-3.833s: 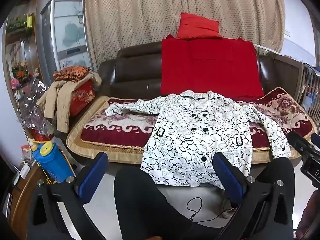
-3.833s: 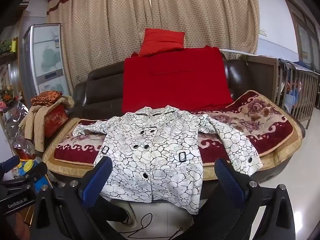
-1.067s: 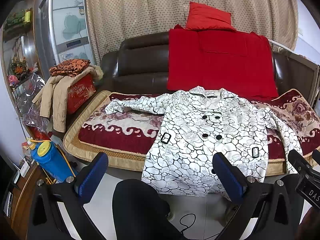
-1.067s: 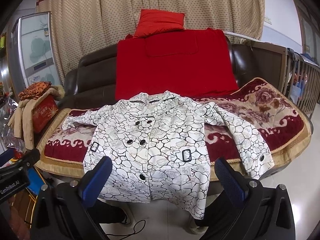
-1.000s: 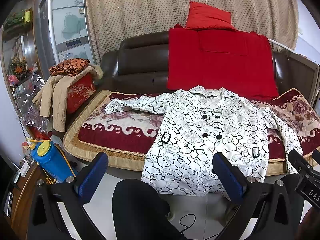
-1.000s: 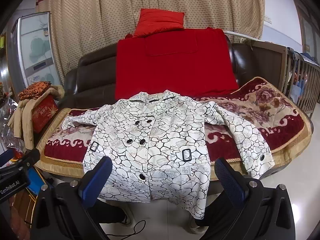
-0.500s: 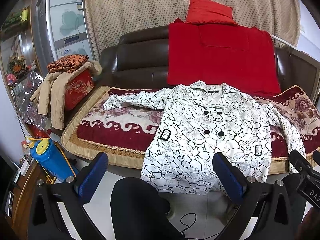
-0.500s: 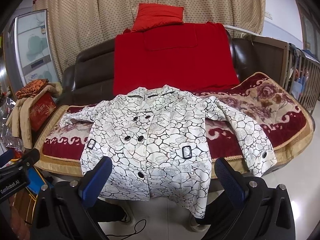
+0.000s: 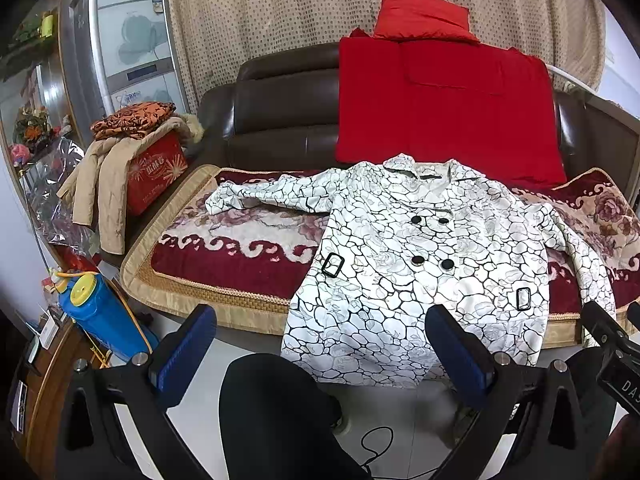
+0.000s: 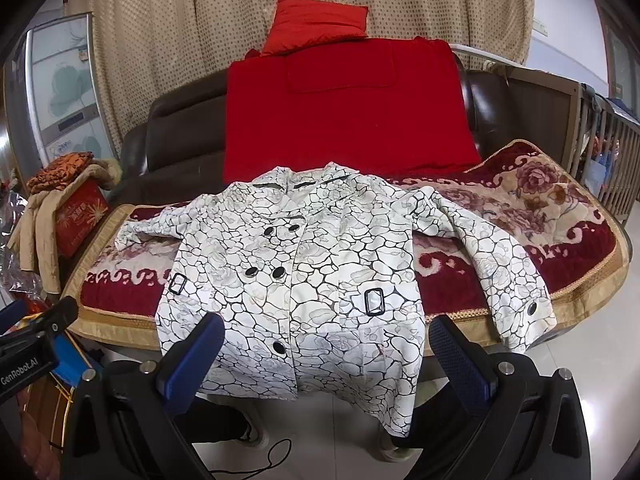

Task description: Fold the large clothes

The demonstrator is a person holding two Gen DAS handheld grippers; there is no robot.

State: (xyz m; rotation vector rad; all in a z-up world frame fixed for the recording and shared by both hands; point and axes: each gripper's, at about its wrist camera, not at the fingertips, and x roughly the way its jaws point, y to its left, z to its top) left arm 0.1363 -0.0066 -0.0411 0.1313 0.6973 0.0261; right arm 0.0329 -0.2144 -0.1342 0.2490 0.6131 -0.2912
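A white coat (image 9: 420,264) (image 10: 312,272) with a black crackle print lies face up on the sofa seat, buttoned, both sleeves spread out, hem hanging over the front edge. My left gripper (image 9: 320,348) is open, held short of the hem, nothing between its blue pads. My right gripper (image 10: 324,360) is also open and empty, level with the hanging hem. The right sleeve cuff (image 10: 528,316) droops over the seat edge.
The brown sofa (image 9: 280,120) carries a red and cream seat cover (image 9: 240,256), a red blanket (image 10: 344,112) and red cushion (image 10: 316,24). A red box with piled clothes (image 9: 136,152) and a blue jug (image 9: 100,320) stand left. A dark-trousered knee (image 9: 276,412) is below.
Both grippers have come closer to the sofa, so the coat looks larger and lower in view. The coat itself has not moved and both grippers stay open.
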